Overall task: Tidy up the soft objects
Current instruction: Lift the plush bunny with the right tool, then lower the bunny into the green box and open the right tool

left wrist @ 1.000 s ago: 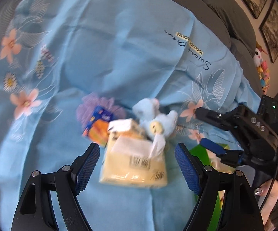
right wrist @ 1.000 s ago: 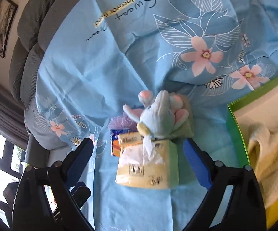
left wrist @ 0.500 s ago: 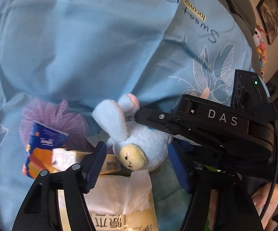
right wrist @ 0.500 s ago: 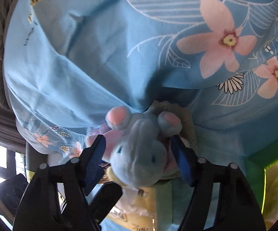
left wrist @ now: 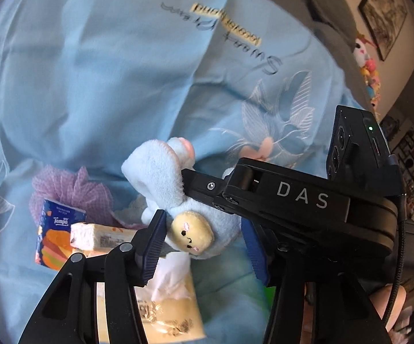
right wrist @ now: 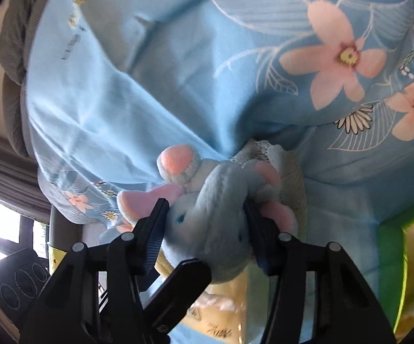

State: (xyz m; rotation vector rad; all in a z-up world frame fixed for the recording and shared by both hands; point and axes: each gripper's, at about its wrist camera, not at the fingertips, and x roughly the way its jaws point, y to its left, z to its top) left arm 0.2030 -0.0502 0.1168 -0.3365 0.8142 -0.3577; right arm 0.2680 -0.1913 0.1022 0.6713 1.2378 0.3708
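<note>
A light blue plush elephant (left wrist: 161, 177) with pink ears and a yellow charm lies on the blue floral sheet, on top of a yellow tissue pack (left wrist: 166, 309). My right gripper (right wrist: 205, 223) is shut on the plush elephant (right wrist: 212, 223), its pads pressing both sides of the body. My left gripper (left wrist: 204, 238) sits around the toy's lower end, its left pad touching the toy, its right pad a little apart. The right gripper's body crosses the left wrist view (left wrist: 301, 200).
A Tempo tissue packet (left wrist: 54, 229) and a purple mesh pouf (left wrist: 72, 189) lie left of the toy. A cream knitted cloth (right wrist: 281, 169) lies under the toy. A green box (right wrist: 390, 269) holding a cream towel stands at the right. Grey sofa cushions rise behind.
Both grippers moved in from above the pile to the elephant. The right gripper's jaws closed onto it. The left jaws narrowed around its lower end.
</note>
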